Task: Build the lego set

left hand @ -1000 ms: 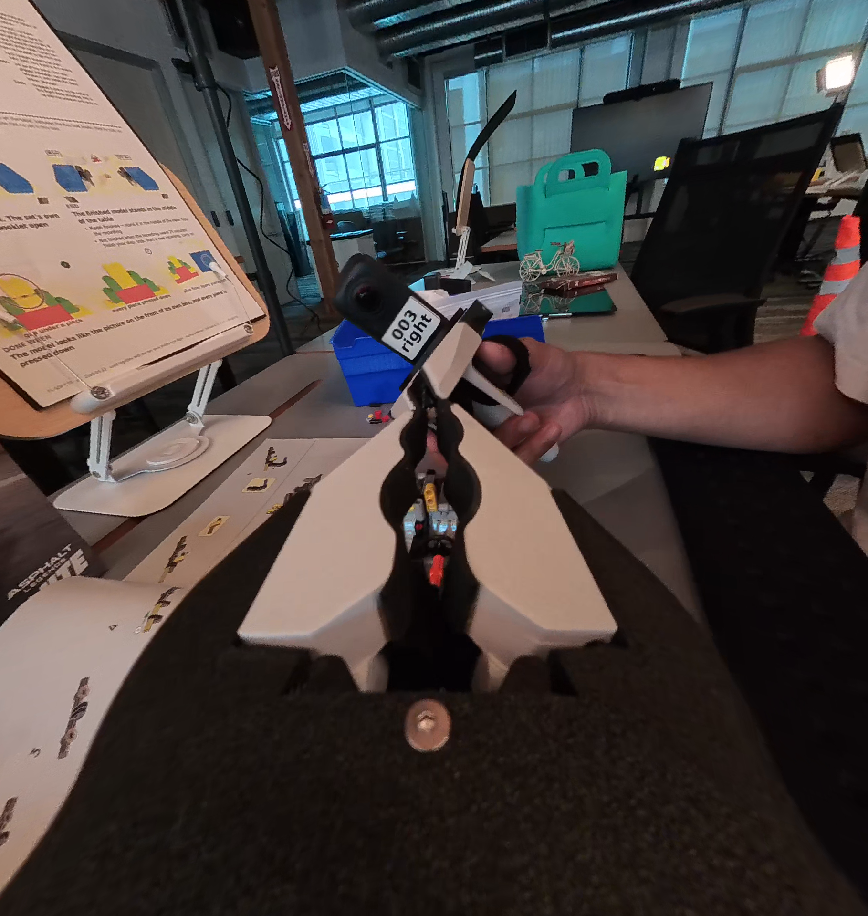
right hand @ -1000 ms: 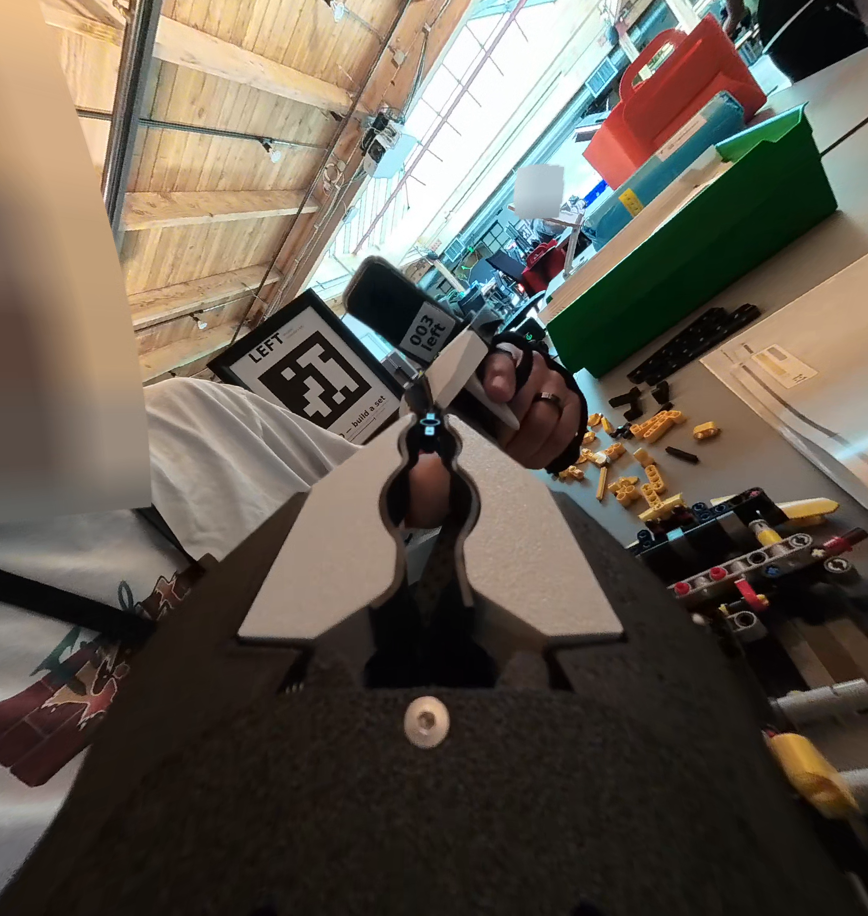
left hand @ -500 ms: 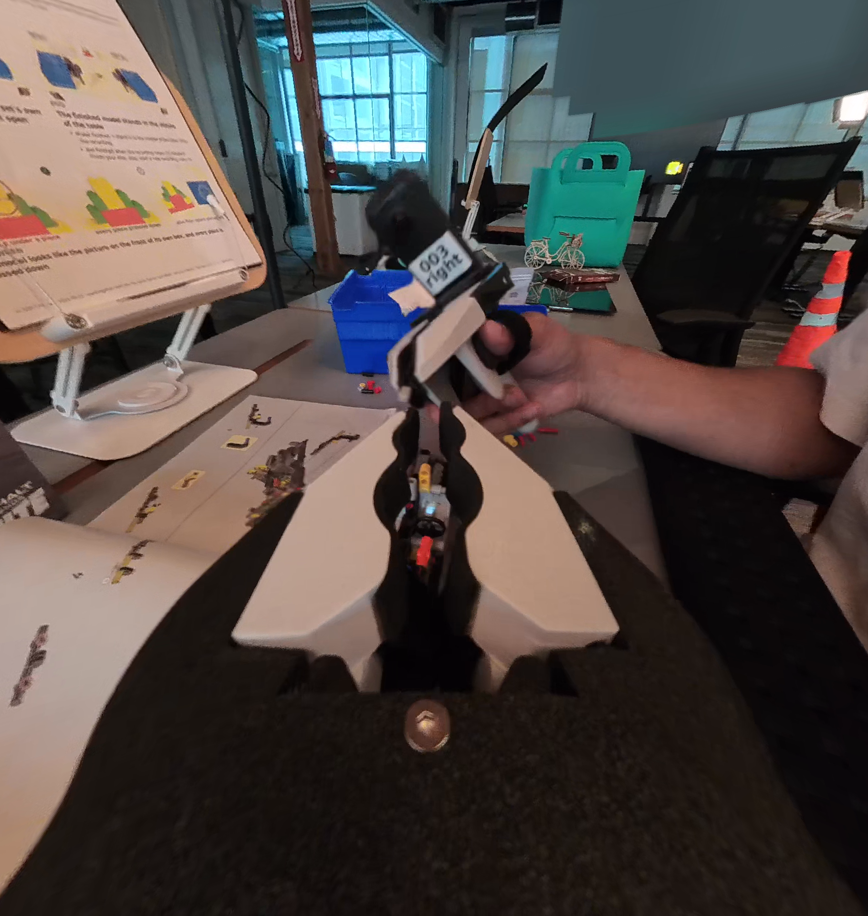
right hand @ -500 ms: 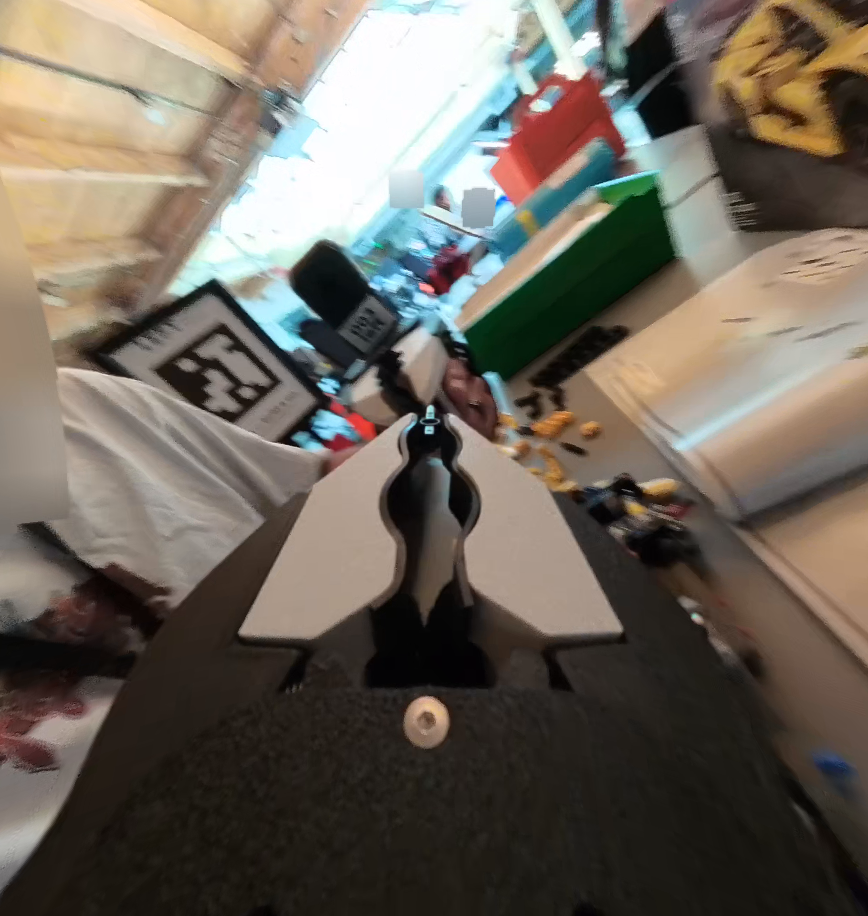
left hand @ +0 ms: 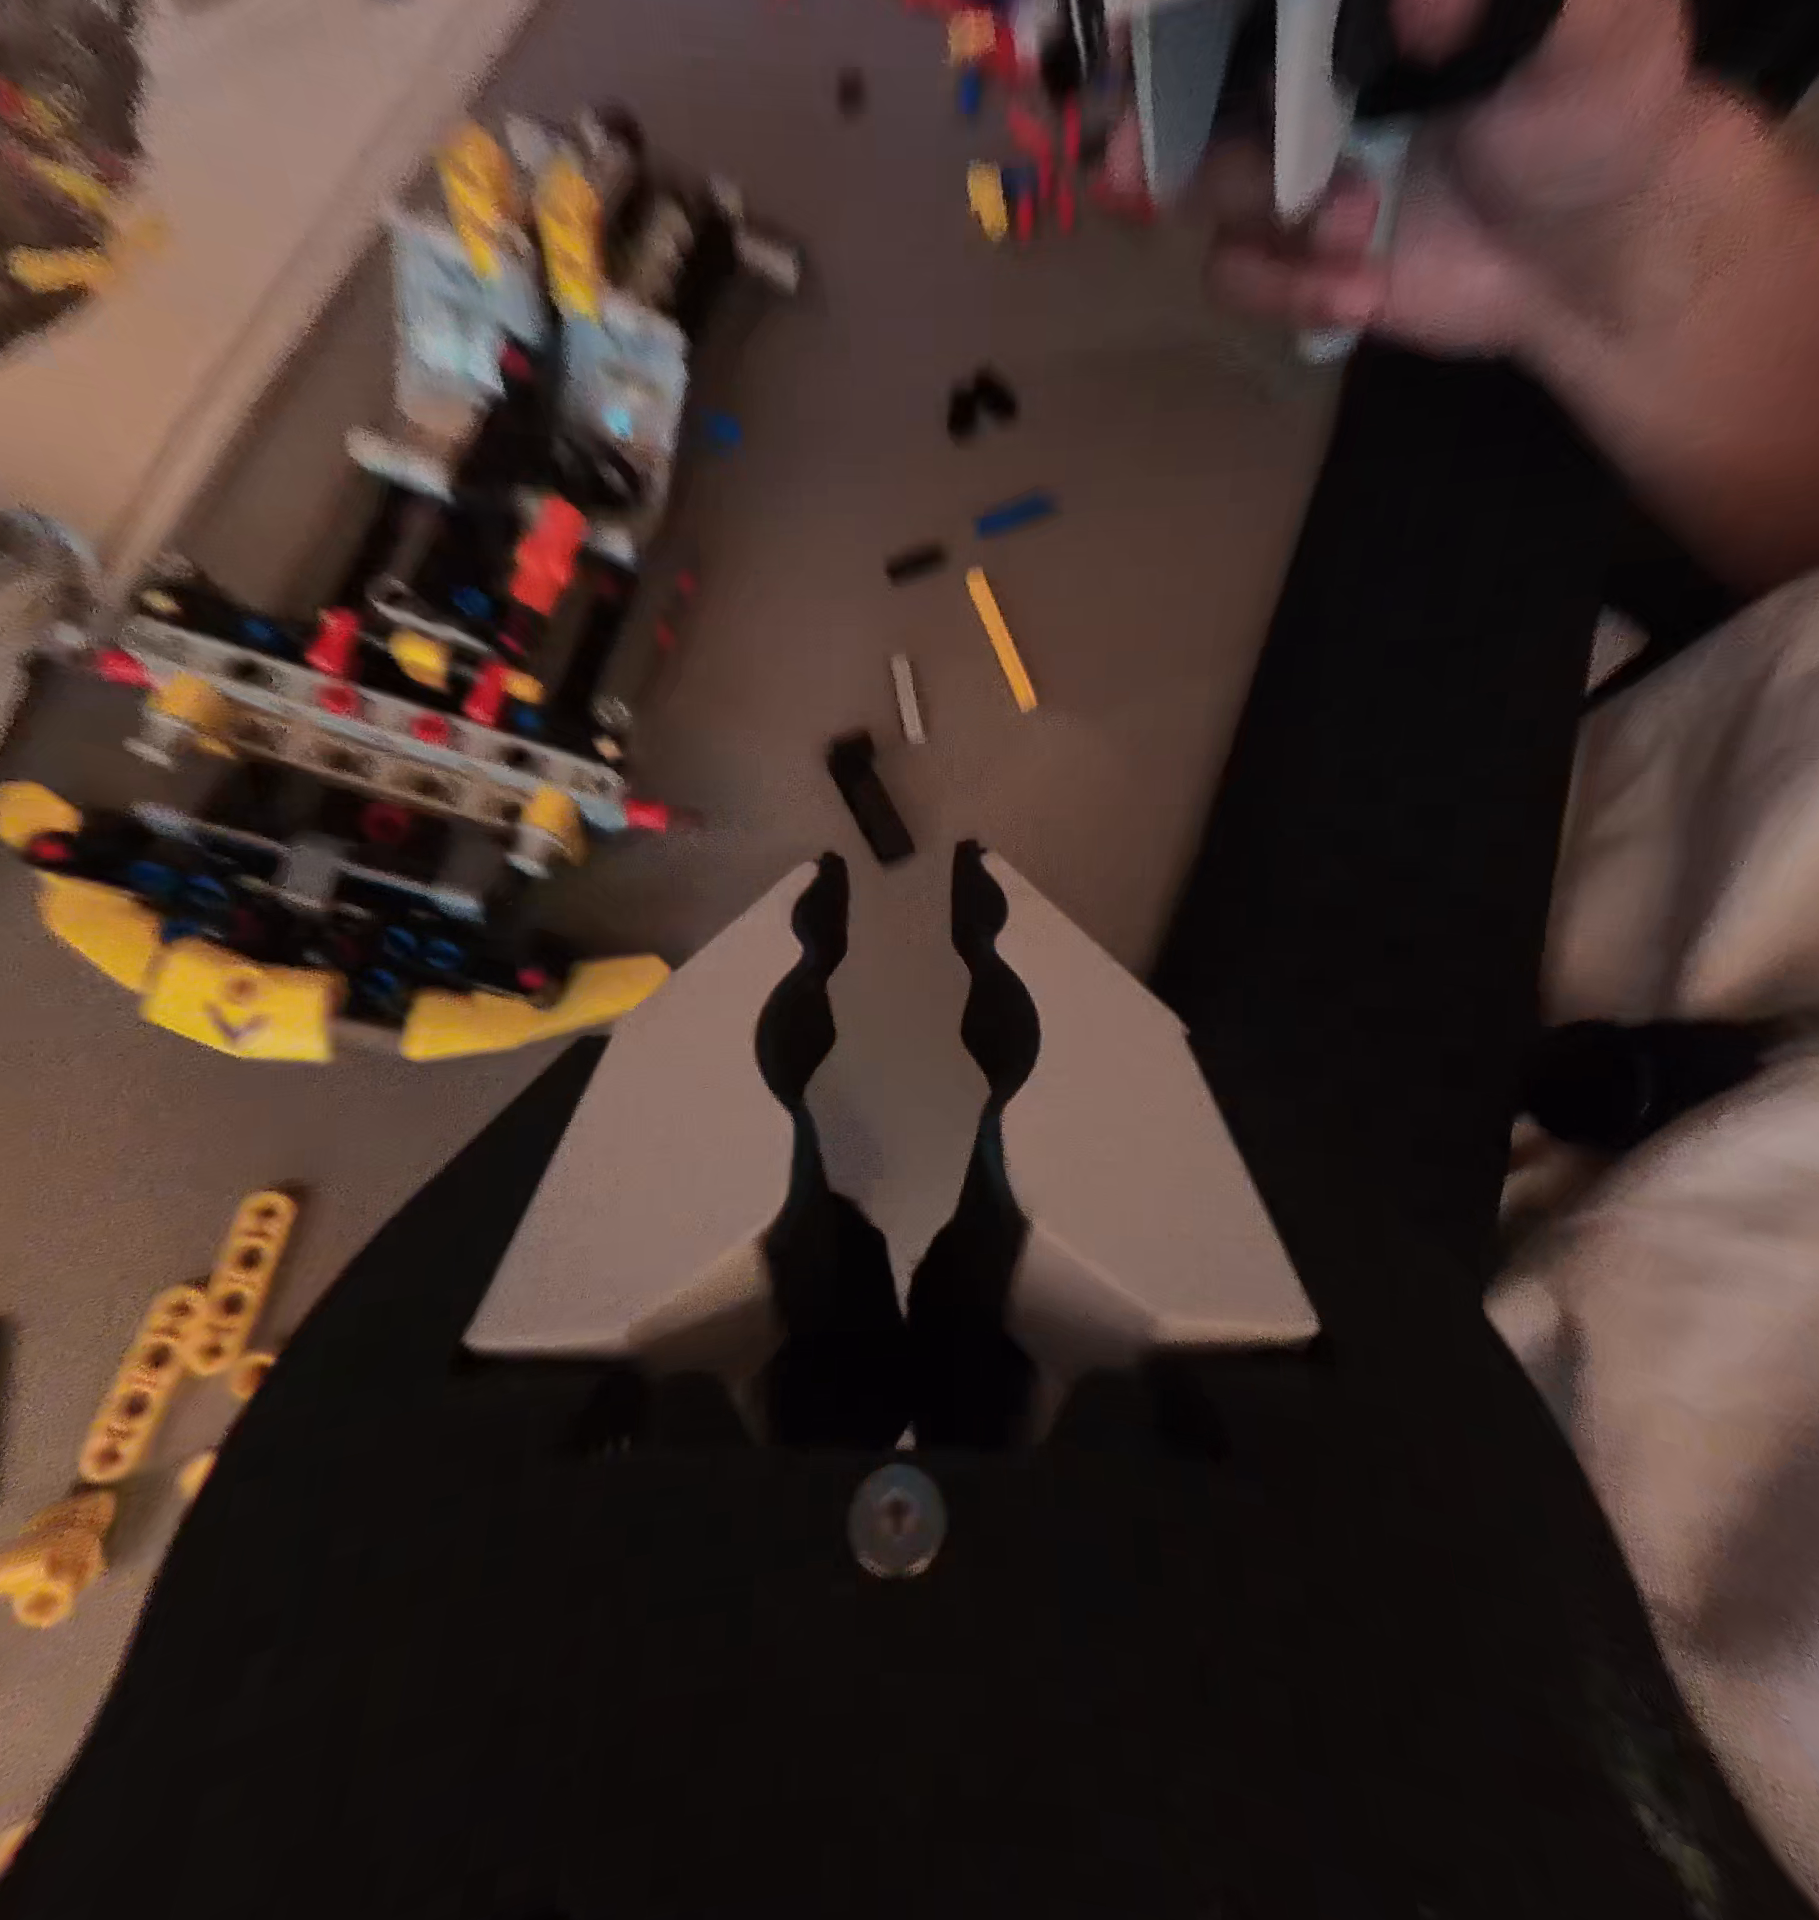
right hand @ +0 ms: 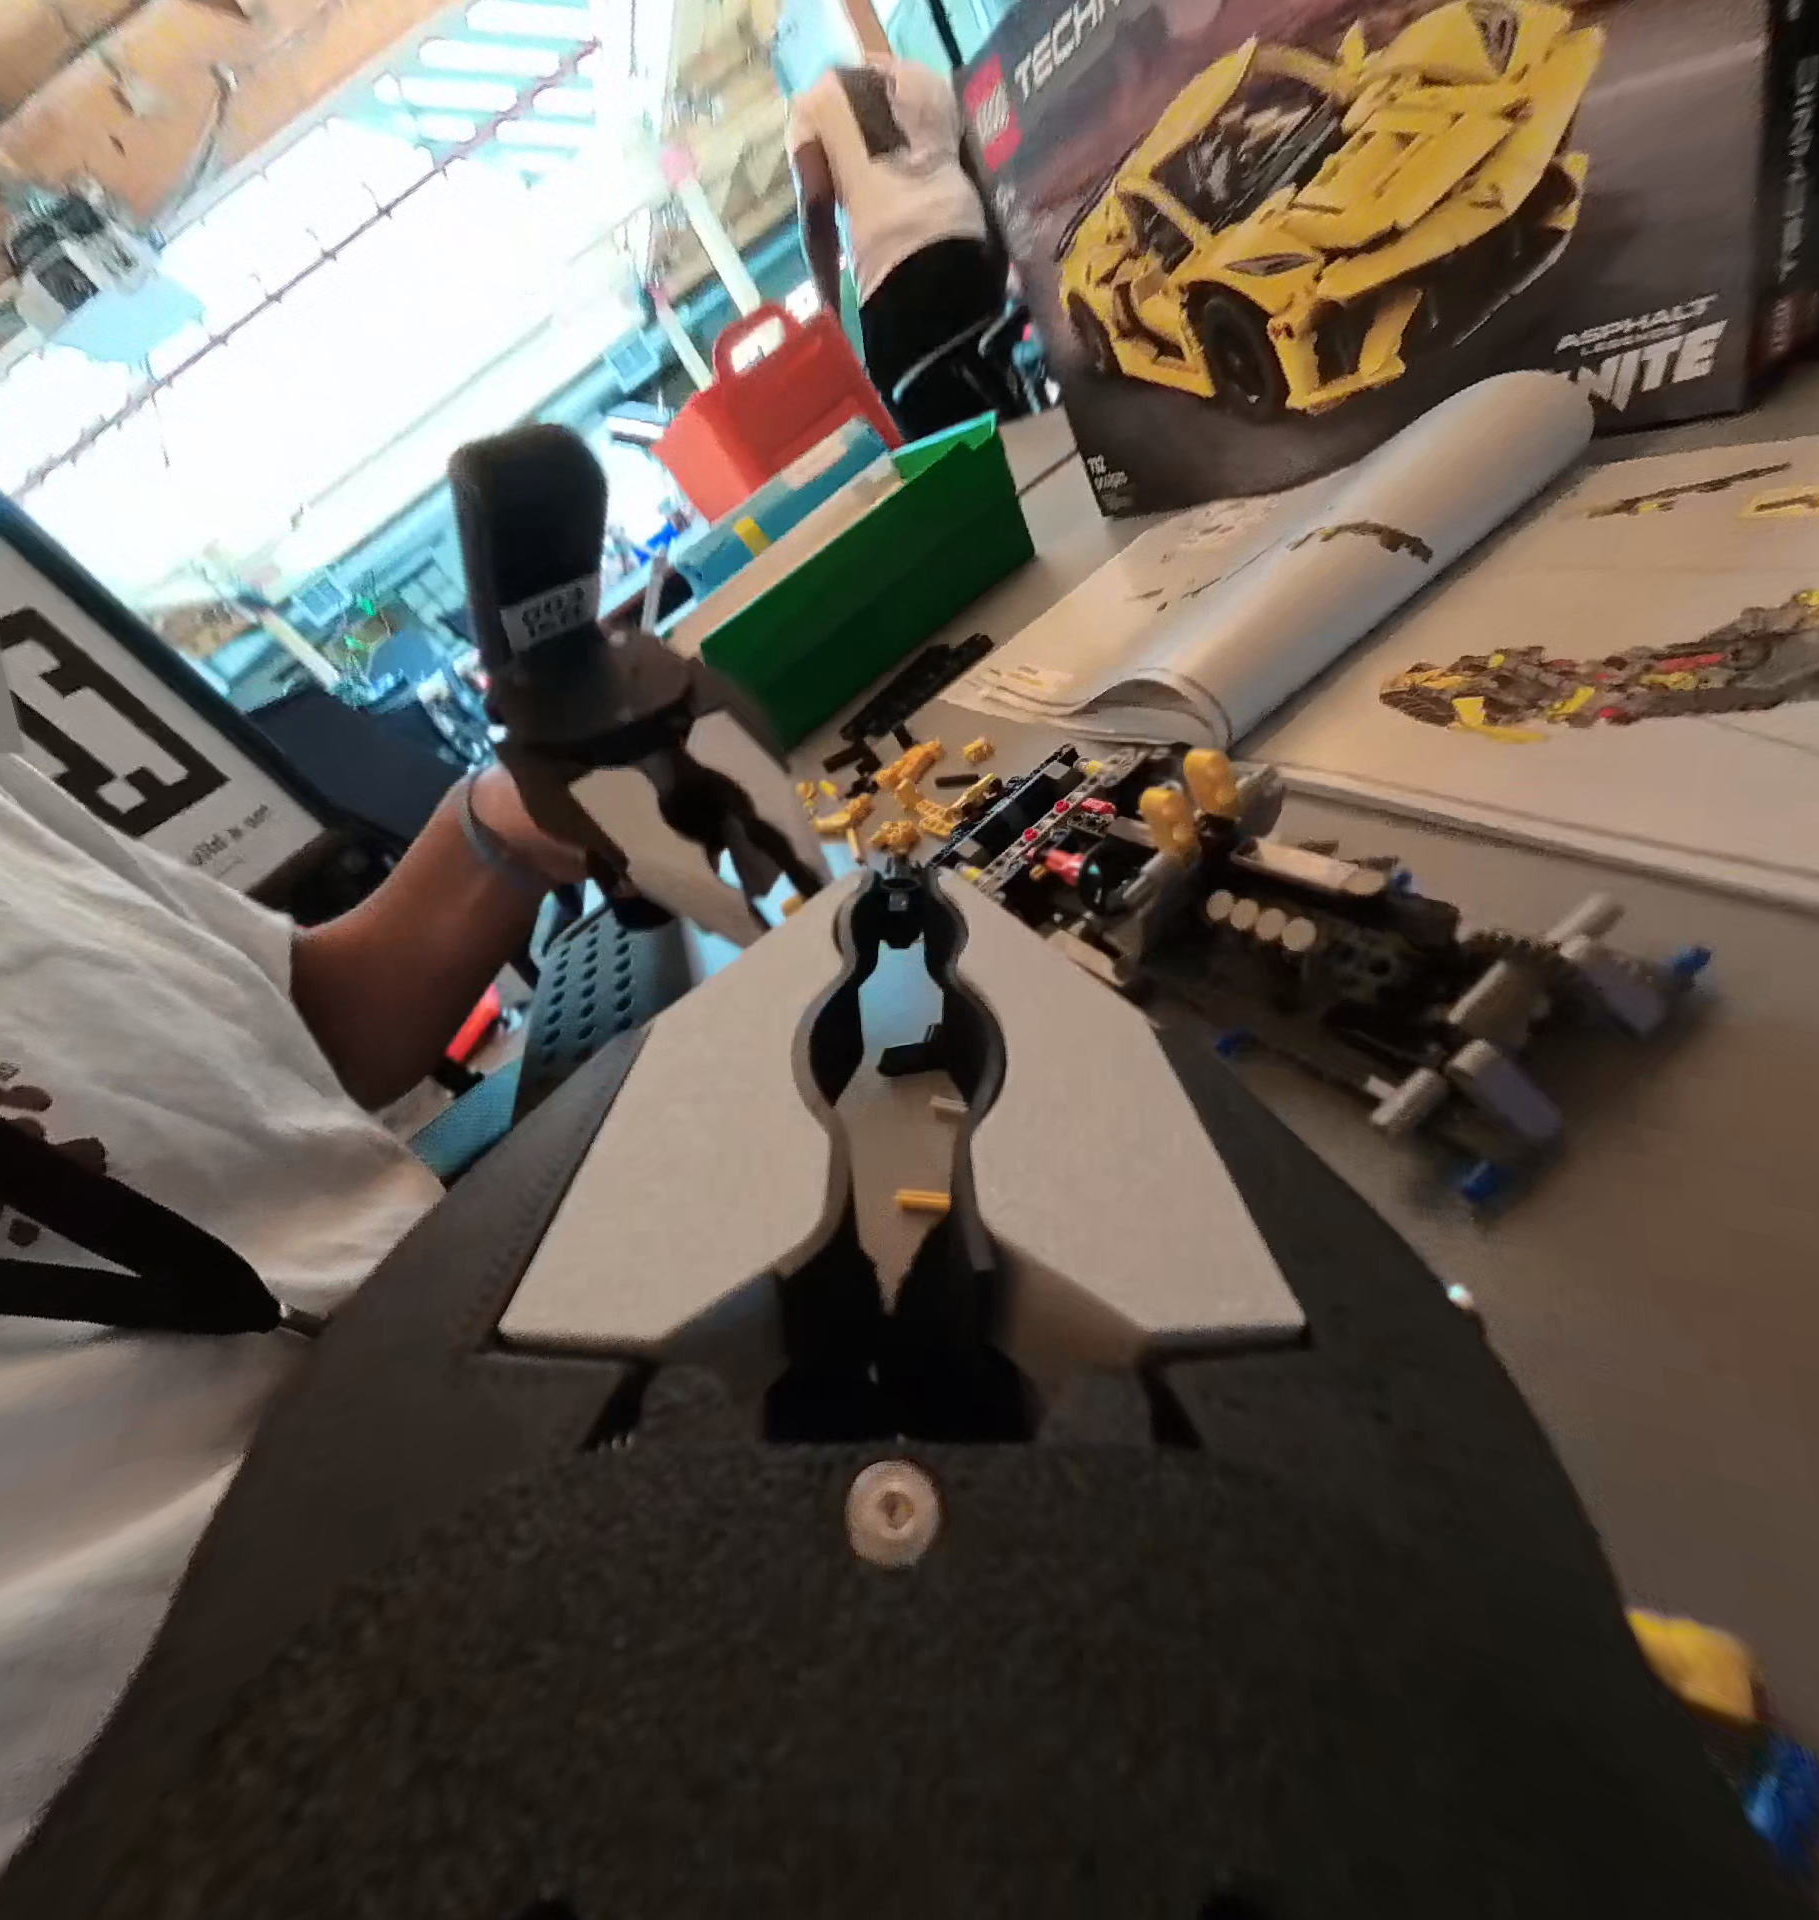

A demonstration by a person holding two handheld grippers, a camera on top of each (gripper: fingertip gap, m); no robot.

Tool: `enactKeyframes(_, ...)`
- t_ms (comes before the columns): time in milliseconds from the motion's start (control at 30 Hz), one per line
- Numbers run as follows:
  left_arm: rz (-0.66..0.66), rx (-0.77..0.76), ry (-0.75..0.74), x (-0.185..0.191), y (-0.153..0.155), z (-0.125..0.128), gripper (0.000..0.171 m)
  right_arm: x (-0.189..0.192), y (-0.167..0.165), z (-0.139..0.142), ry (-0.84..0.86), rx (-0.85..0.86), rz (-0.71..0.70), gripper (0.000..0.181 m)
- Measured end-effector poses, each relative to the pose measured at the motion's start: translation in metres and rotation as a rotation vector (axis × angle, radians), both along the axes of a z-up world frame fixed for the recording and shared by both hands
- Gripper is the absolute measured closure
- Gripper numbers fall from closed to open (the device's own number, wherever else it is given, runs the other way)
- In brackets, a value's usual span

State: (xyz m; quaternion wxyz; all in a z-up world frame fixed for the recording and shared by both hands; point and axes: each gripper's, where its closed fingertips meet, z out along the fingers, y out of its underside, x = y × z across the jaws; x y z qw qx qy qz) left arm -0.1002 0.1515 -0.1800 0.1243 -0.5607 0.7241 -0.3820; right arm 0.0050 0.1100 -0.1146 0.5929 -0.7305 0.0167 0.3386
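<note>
Chassis (left hand: 365,727) lies, blurred, left of parted left claw (left hand: 900,868).

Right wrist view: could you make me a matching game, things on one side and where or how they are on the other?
1 green plastic bin
2 red plastic carry case
3 white paper instruction booklet
4 right hand-held gripper

A behind the bin
B nipping a small dark piece
C beyond scattered yellow pieces
D lying open, page curled

Pairs: 1C, 2A, 3D, 4B.
</note>
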Motion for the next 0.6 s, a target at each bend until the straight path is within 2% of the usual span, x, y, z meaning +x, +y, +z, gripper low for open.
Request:
enactKeyframes(67, -0.039, 0.064, 0.059, -0.012, -0.013, -0.013, 0.155, 0.007, -0.007, -0.003, 0.026, 0.029, -0.048, 0.175)
enactKeyframes(200, -0.094, 0.114, 0.092, -0.022, -0.032, -0.021, 0.159, 0.025, -0.016, 0.013, 0.078, 0.101, -0.104, 0.175)
enactKeyframes(333, -0.099, 0.140, 0.085, -0.009, -0.038, -0.018, 0.157, 0.046, -0.024, 0.016, 0.141, 0.126, -0.187, 0.176)
enactKeyframes(433, -0.103, 0.194, 0.124, -0.004, -0.038, -0.025, 0.155, 0.054, -0.028, 0.015, 0.181, 0.125, -0.211, 0.175)
enactKeyframes(600, -0.244, 0.271, 0.134, -0.029, -0.034, -0.032, 0.150, 0.047, -0.027, 0.013, 0.172, 0.116, -0.182, 0.175)
